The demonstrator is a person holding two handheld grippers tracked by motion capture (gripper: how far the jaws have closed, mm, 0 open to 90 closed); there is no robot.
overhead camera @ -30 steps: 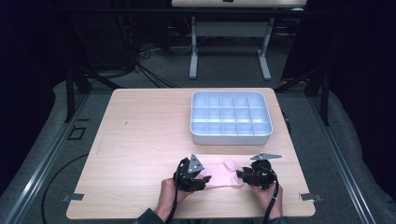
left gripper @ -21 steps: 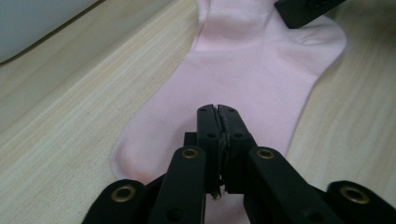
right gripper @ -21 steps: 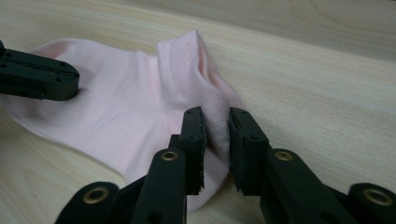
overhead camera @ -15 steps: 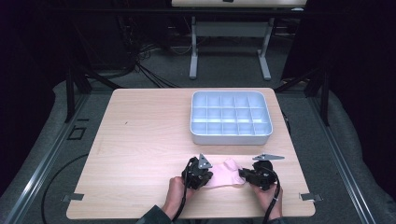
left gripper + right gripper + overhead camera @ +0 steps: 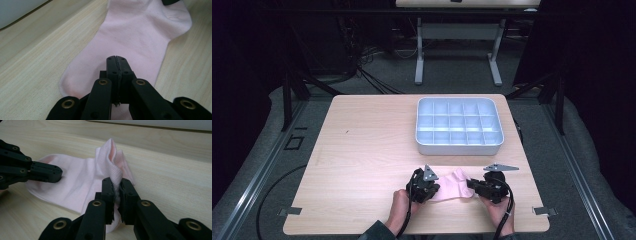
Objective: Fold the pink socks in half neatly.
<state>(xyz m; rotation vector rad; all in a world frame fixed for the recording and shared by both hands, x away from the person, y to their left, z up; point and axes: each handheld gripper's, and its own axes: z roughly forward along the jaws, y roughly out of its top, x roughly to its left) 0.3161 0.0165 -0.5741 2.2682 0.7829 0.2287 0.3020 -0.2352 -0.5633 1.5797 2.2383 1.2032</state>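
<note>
- The small pale pink knitted sock [image 5: 451, 187] lies flat on the near part of the light wooden worktop [image 5: 362, 150], between the two claws, with its toe to the left and its ribbed cuff to the right.
- The left claw [image 5: 116, 61] rests on the toe end with its jaws pressed together; whether any cloth is caught between them I cannot tell.
- The right claw [image 5: 115, 185] is pinching the cuff, which stands up in a small peak above its jaws while the rest stays on the wood.
- Judged from this, the work is at an early stage: the sock is gripped but neither folded nor moved off.
- The pale blue plastic tray with many square compartments [image 5: 459, 146] sits just beyond, to the far right, and its cells look bare.
</note>
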